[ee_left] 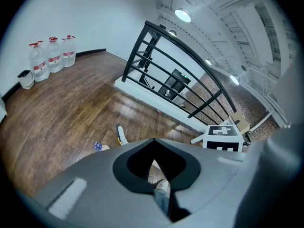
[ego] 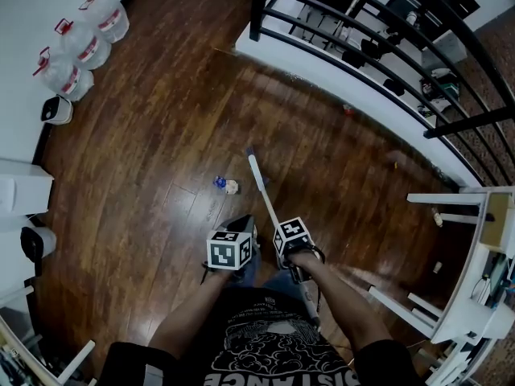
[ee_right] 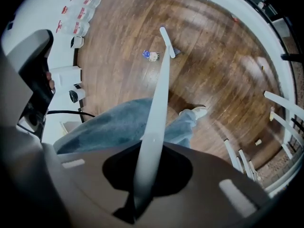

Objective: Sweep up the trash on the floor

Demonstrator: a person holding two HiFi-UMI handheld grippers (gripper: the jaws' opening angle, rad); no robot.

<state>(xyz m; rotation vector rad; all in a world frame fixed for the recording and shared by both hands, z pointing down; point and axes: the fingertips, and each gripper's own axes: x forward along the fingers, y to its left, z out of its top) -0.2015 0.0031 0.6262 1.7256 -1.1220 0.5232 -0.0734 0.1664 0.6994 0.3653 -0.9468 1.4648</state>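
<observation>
White broom handle [ee_right: 159, 94] is clamped in the closed jaws of the right gripper [ee_right: 147, 167], its far end near the trash [ego: 226, 186] on the floor [ego: 153, 127]; the left gripper [ee_left: 154, 156] is closed on nothing.

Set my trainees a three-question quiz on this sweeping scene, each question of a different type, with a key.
1. Multiple choice: the right gripper is shut on A) a white broom handle, B) a cloth, C) a cup.
2. True or false: the trash lies on the wooden floor near the broom handle's lower end.
3. Fill in: ___ water bottles stand by the wall.
Key: 1 A; 2 true; 3 three.
</observation>
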